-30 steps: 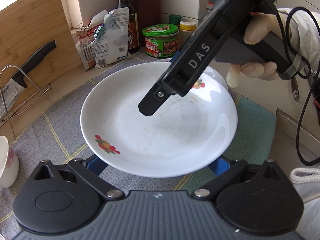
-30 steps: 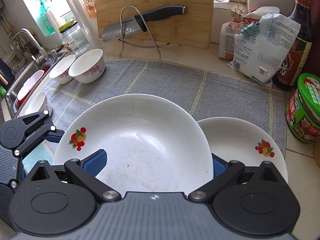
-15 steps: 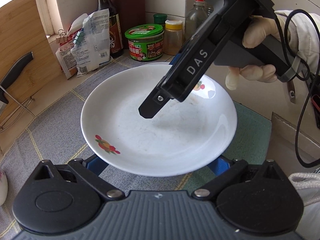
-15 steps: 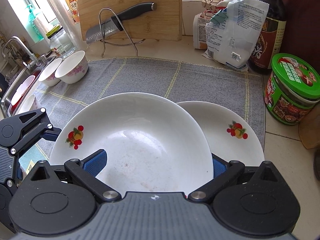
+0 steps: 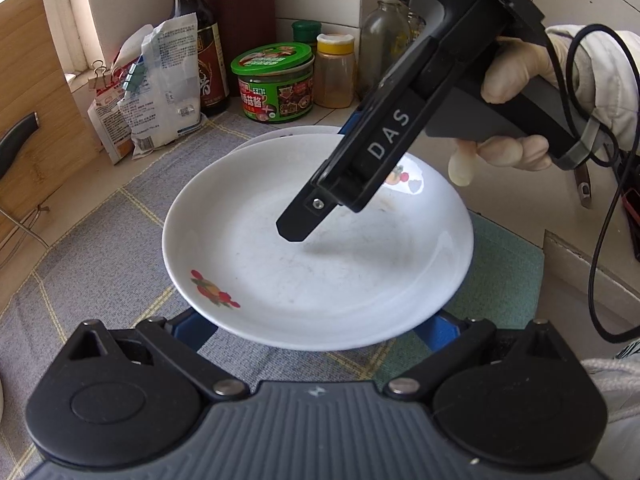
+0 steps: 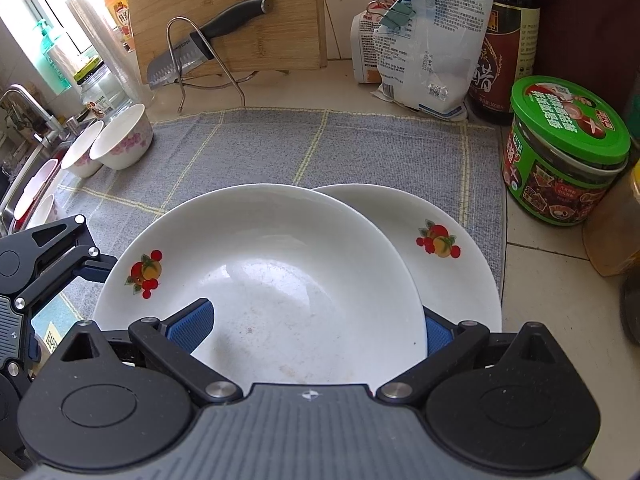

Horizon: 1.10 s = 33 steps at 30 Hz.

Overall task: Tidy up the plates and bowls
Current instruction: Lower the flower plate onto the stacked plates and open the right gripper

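Note:
A white plate with fruit prints [image 5: 316,264] [image 6: 272,280] is held above the grey mat, partly over a second matching plate [image 6: 448,256] whose rim [image 5: 288,133] shows behind it. My right gripper [image 6: 316,328] is shut on the held plate's near rim, one blue pad [image 6: 192,320] on top of the rim. Seen from the left wrist, it [image 5: 298,232] reaches over the plate. My left gripper [image 5: 316,332] has its blue fingers under the plate's opposite rim; its grip is hidden. Two white bowls [image 6: 120,142] stand at the mat's far left.
A green-lidded jar [image 6: 564,152], a dark sauce bottle [image 6: 504,40] and clipped bags [image 6: 424,48] stand along the back right. A cutting board [image 6: 228,12] with a knife [image 6: 208,44] on a wire stand is behind. A sink [image 6: 24,184] lies at the left.
Both grippers have carried the held plate to the right, so it now overlaps more of the second plate. The jars and bottles look closer.

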Motion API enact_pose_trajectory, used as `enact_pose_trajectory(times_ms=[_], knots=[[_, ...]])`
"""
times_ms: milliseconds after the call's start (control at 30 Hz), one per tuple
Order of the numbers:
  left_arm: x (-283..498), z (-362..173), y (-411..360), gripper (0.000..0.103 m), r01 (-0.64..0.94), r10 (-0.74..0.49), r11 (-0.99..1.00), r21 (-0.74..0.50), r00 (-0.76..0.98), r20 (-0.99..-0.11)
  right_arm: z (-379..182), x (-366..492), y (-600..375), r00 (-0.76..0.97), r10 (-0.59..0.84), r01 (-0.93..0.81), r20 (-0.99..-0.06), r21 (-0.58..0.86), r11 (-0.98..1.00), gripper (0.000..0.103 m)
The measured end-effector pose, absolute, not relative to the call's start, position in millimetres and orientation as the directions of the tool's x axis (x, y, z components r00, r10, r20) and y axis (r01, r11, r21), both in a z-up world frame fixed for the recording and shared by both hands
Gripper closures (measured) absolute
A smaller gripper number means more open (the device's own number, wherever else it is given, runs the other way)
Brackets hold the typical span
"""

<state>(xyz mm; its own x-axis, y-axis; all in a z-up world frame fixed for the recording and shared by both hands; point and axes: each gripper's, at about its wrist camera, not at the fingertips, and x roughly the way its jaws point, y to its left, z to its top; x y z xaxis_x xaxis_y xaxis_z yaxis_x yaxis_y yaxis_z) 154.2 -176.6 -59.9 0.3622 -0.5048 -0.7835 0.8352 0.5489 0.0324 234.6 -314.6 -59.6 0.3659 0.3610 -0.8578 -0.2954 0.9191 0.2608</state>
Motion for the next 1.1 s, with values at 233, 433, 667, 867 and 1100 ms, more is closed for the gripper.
enact_pose_trajectory(times_ms=[233, 433, 667, 867, 1100], knots=[[158.2, -61.4, -179.1, 0.001, 0.837, -0.502, 0.547, 0.029, 0.355, -0.788, -63.4, 237.0, -317.2, 0.36, 0.357, -0.287, -0.862, 0.261, 0.922, 0.0], [160.5, -63.0, -180.0, 0.001, 0.838, -0.503, 0.545, 0.027, 0.352, -0.789, -65.9, 239.7, -317.5, 0.357, 0.352, -0.28, -0.865, 0.26, 0.924, 0.0], [161.6, -66.3, -180.7, 0.001, 0.841, -0.505, 0.541, 0.021, 0.345, -0.791, -69.0, 240.8, -319.0, 0.349, 0.348, -0.273, -0.87, 0.26, 0.926, 0.0], [162.7, -68.6, -181.2, 0.002, 0.841, -0.507, 0.54, 0.017, 0.342, -0.792, -70.7, 241.6, -320.0, 0.345, 0.34, -0.267, -0.875, 0.256, 0.929, 0.0], [162.7, -69.9, -183.4, 0.002, 0.841, -0.506, 0.541, 0.025, 0.349, -0.789, -71.4, 241.6, -322.2, 0.344, 0.327, -0.252, -0.88, 0.249, 0.935, 0.0]])
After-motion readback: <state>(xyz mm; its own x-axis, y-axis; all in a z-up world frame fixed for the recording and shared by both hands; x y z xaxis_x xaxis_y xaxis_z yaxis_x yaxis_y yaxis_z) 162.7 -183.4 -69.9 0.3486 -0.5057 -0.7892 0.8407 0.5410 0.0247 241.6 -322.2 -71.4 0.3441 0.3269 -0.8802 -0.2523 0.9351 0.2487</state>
